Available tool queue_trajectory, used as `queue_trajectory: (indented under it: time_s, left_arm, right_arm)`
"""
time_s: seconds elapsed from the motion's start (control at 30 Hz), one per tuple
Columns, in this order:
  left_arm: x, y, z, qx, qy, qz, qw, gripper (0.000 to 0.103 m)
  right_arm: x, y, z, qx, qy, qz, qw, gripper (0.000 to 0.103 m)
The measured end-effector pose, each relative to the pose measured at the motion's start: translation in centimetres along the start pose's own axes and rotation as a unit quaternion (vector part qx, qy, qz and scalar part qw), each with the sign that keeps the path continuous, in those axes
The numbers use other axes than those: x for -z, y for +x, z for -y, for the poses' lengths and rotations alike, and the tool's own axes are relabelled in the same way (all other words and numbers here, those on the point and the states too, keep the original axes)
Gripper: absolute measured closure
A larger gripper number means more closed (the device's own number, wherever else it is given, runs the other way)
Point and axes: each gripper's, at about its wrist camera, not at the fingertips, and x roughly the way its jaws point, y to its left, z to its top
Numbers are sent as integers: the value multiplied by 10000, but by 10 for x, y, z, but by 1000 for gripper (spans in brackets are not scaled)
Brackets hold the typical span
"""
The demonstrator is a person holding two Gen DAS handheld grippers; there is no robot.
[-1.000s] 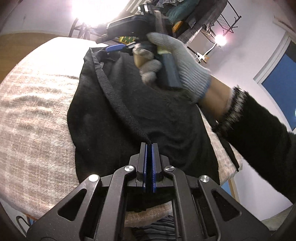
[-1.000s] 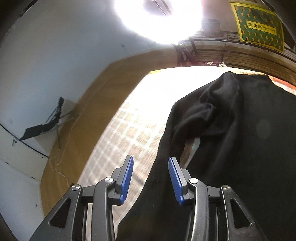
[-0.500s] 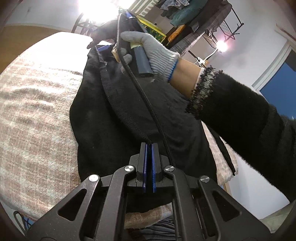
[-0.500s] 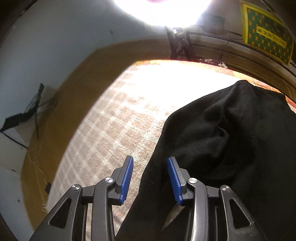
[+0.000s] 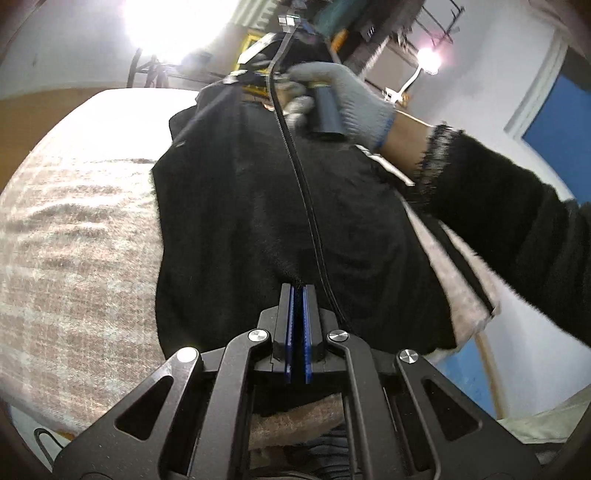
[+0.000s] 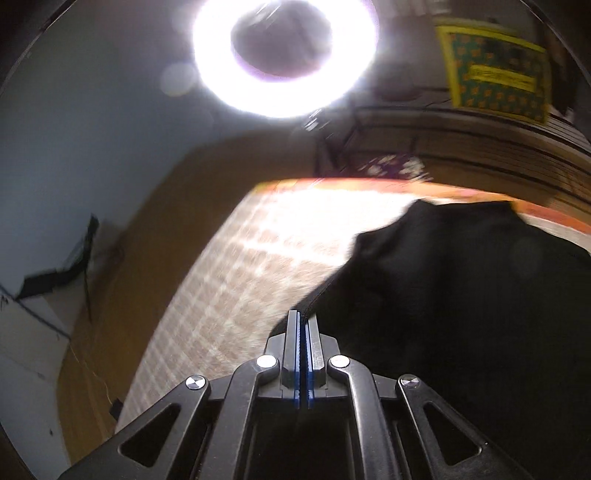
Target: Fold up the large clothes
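Observation:
A large black garment (image 5: 258,206) lies on a pale checked blanket (image 5: 74,236). My left gripper (image 5: 296,291) is shut on the garment's near edge. In the left wrist view a gloved hand (image 5: 343,99) holds the right gripper's handle at the garment's far end, with a black cable (image 5: 303,184) trailing across the cloth. In the right wrist view my right gripper (image 6: 303,319) is shut on the black garment's (image 6: 461,295) edge, above the blanket (image 6: 258,266). The view is blurred.
A bright ring light (image 6: 284,55) glares above. A wooden floor (image 6: 147,229) lies beyond the blanket's left edge. A yellow-green poster (image 6: 495,74) and shelving stand at the back. A clothes rack (image 5: 369,22) shows in the left wrist view.
My right gripper has closed on the garment's edge; it was open around it before. The gloved hand has moved toward the far end and the left side fold has been drawn up.

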Motion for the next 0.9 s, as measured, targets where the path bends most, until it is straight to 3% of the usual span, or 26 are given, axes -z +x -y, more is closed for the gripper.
queue_trajectory:
  time_s: [0.13, 0.27, 0.37, 0.43, 0.47, 0.53, 0.6, 0.73, 0.9]
  left_arm:
    - [8, 11, 13, -92, 208, -198, 9995, 101]
    - [14, 16, 27, -318, 534, -353, 9974, 101]
    - [20, 13, 35, -525, 725, -410, 9951, 101]
    - [23, 9, 38, -530, 747, -430, 9949, 101]
    - [26, 6, 38, -576, 781, -437, 9943, 101]
    - [29, -3, 35, -611, 772, -461, 9941, 86]
    - [34, -20, 30, -551, 632, -329, 9959, 79]
    - [37, -42, -1, -598, 83, -227, 9979, 79]
    - [41, -35, -50, -413, -928, -419, 9939, 79]
  right_arm:
    - [28, -9, 61, 323, 493, -127, 9982, 103]
    - [45, 5, 72, 232, 574, -395, 9973, 103]
    - [45, 13, 59, 530, 210, -630, 9964, 95]
    - [44, 11, 53, 623, 40, -674, 9958, 74]
    - [44, 7, 51, 668, -28, -642, 9957, 69]
    - [44, -7, 48, 757, -134, -589, 9953, 67]
    - [49, -27, 50, 689, -132, -506, 9963, 67]
    - [63, -77, 41, 519, -373, -312, 9975, 67]
    - [111, -130, 17, -32, -609, -354, 9975, 67]
